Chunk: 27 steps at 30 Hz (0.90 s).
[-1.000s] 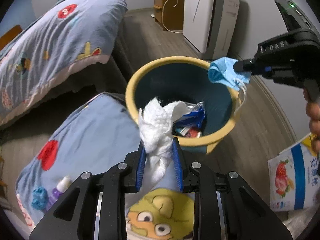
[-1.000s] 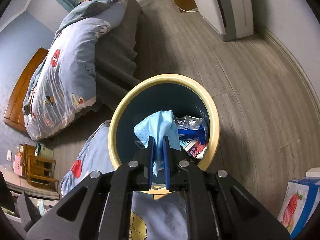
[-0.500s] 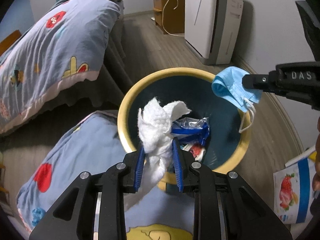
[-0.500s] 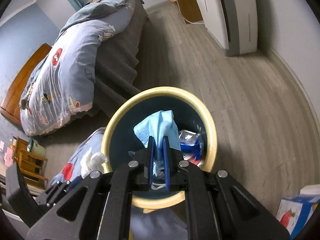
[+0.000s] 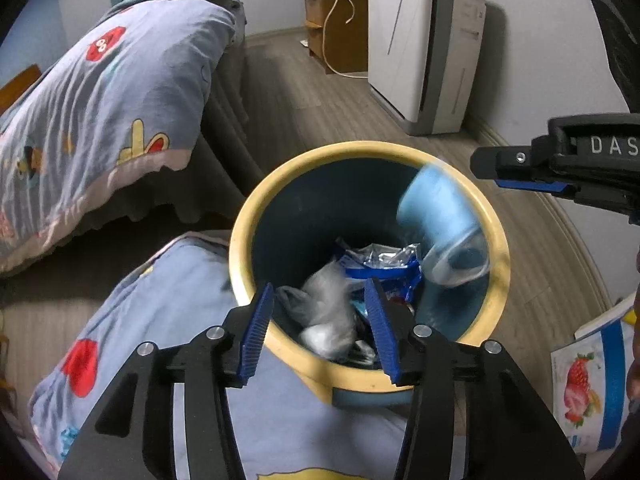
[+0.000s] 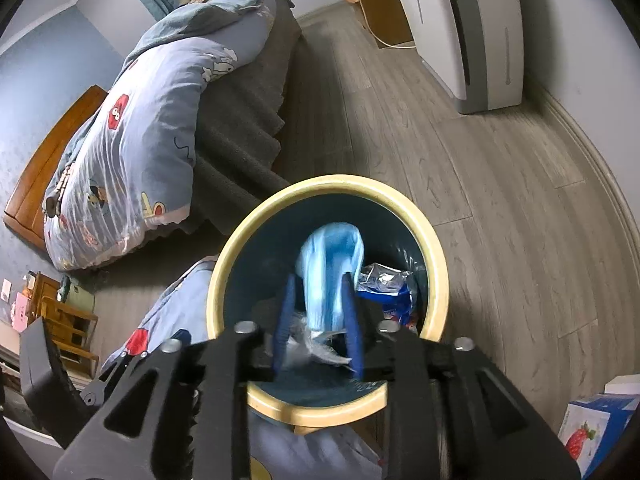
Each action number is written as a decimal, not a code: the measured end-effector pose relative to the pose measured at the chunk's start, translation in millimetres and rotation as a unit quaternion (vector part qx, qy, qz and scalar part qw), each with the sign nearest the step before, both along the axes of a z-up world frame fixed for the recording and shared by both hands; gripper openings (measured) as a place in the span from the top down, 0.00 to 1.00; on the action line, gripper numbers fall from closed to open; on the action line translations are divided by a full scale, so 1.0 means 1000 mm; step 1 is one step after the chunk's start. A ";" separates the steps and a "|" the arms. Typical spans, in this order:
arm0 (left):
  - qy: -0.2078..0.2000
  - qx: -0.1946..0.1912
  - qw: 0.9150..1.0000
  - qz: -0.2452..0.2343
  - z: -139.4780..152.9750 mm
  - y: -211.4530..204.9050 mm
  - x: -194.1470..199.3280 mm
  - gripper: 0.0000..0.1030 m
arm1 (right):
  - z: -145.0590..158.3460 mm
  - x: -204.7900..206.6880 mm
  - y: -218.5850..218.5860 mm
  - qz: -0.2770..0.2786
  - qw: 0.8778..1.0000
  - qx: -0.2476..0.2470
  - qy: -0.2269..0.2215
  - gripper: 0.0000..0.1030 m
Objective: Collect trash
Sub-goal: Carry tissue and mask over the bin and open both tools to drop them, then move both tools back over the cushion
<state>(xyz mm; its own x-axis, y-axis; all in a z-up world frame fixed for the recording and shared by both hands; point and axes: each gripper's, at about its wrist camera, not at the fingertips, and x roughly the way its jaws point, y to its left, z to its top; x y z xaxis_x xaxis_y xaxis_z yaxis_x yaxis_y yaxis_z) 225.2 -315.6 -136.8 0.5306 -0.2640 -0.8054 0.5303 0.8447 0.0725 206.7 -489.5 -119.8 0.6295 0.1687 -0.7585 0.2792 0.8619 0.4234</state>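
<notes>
Both grippers hang over the round yellow-rimmed dark bin (image 5: 496,240), jaws opening. The left gripper (image 5: 320,320) has released the crumpled white tissue (image 5: 326,312), blurred inside the bin. The right gripper (image 6: 318,320) has let go of the light-blue face mask (image 5: 436,216), blurred below the far-right rim. A patterned blue quilt (image 5: 160,320) crowds the bin's near left; a strawberry-printed box (image 5: 588,376) lies right.

A round trash bin (image 5: 362,380), cream-rimmed with a dark blue inner wall, is seen standing on the floor just below and ahead of both sets of jaws. A crumpled white tissue (image 5: 326,316), blurred, is seen free between the opening left jaws, inside the bin near its front wall. A light blue face mask (image 6: 330,276), also blurred, is seen between the opening right jaws, over the bin's mouth; no pad contact can be made out. Blue and silver wrappers (image 5: 380,260) lie at the bottom.
</notes>
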 end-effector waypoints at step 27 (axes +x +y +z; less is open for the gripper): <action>-0.043 0.014 0.995 0.094 0.079 0.151 -0.053 0.08 | 0.033 0.011 0.061 0.037 0.996 -0.077 -0.016 0.06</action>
<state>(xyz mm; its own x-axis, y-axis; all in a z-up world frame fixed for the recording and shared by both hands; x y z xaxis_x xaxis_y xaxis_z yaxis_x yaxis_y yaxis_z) 172.0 -164.9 -57.4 0.6352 -0.1318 -0.7610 0.3534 0.9257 0.1347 217.5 -428.2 -86.5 0.6436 0.0981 -0.7590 0.2014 0.9351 0.2916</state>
